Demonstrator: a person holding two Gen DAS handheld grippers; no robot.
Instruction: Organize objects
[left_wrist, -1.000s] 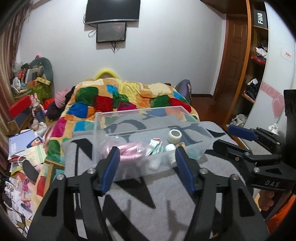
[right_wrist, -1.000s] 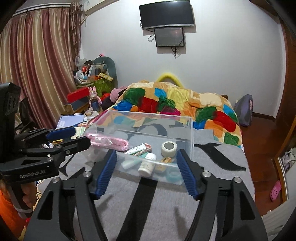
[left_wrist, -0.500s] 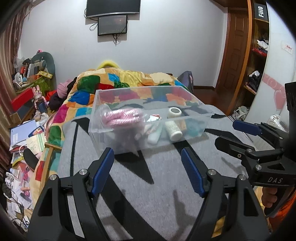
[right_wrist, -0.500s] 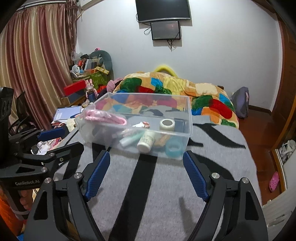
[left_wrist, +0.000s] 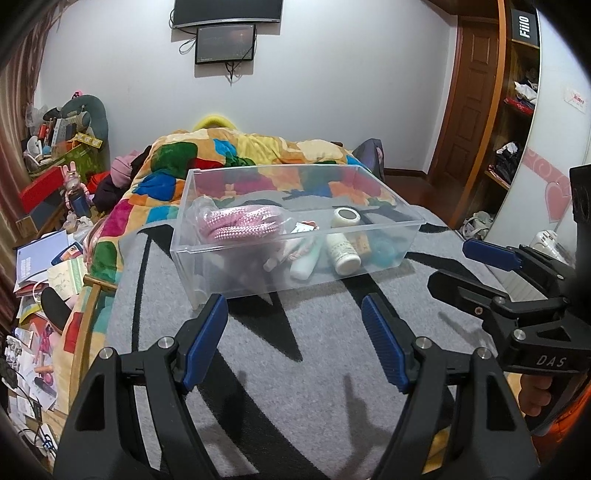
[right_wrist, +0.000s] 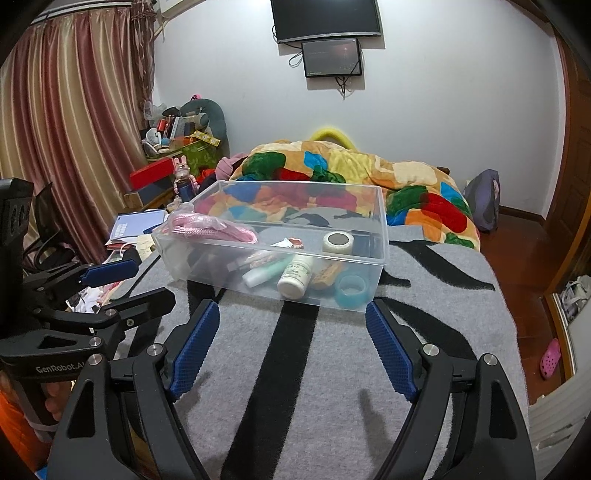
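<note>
A clear plastic box (left_wrist: 207, 273) (right_wrist: 382, 236) stands on the grey and black striped blanket (left_wrist: 295, 369) (right_wrist: 314, 369). It holds a bagged pink rope (left_wrist: 240, 221) (right_wrist: 210, 227), a white bottle (left_wrist: 343, 253) (right_wrist: 295, 277), a white tube (left_wrist: 304, 262) (right_wrist: 262, 275), a roll of white tape (left_wrist: 345, 218) (right_wrist: 338, 242) and a teal ring (right_wrist: 352, 291). My left gripper (left_wrist: 295, 325) is open and empty, short of the box. My right gripper (right_wrist: 291, 332) is open and empty, also short of the box.
A colourful quilt (left_wrist: 236, 155) (right_wrist: 369, 173) lies heaped on the bed behind the box. Papers and clutter (left_wrist: 40, 258) cover the floor and side table at left. A wooden door and shelves (left_wrist: 509, 110) stand at right. Curtains (right_wrist: 66, 147) hang at left.
Both grippers have pulled back and up from the box. The box, which was between the fingers one second ago, now sits clear ahead of both. Both stay open.
</note>
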